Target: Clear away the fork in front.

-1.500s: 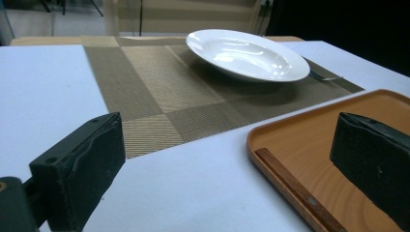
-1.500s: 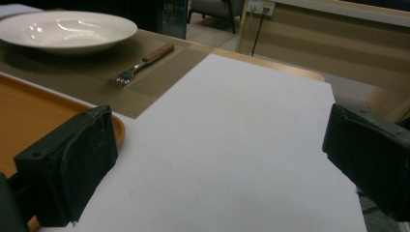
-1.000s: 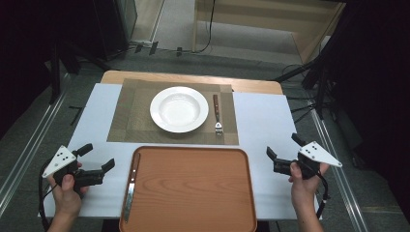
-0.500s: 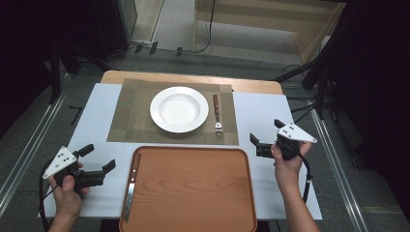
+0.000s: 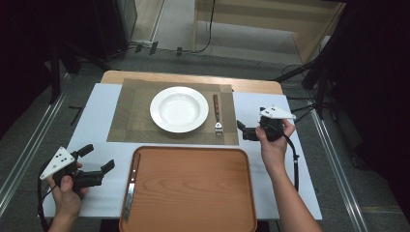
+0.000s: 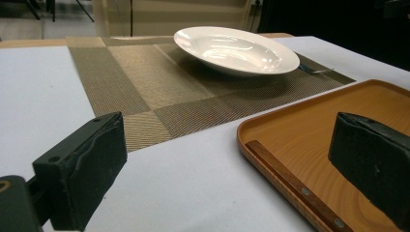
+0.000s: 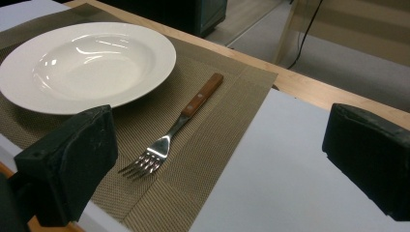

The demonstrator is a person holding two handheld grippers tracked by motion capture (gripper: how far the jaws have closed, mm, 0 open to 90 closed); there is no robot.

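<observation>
High view first: my right gripper [image 5: 244, 131] sits on the white table cover [image 5: 92, 123], just beside the right edge of the woven placemat [image 5: 130, 108], its jaws spread wide and holding nothing. They face the fork [image 5: 217, 114], which lies on the placemat just right of the white plate [image 5: 179, 108], tines toward me and wooden handle away. From the right gripper view, the fork [image 7: 179, 123] rests flat between my two black pads [image 7: 72, 159], a little ahead of them, with the plate [image 7: 87, 65] close on its left; the fork and plate lie near each other but apart. The plate is a shallow bowl-like dish and it has nothing in it.

My left gripper [image 5: 99, 158] hovers low over the table cover at the near left, jaws also spread apart and gripping nothing. It points toward the wooden tray [image 5: 191, 188], which sits at my edge of the table just below the placemat. A knife [image 5: 130, 186] with a wooden handle lies inside the tray along its left rim, handle away from me and blade toward me. That is all the tray holds. Left gripper view shows the tray's rim [image 6: 270, 130] and the riveted knife handle [image 6: 295, 186] between my pads [image 6: 80, 166], with the plate [image 6: 237, 48] farther off on the placemat [image 6: 145, 82].
</observation>
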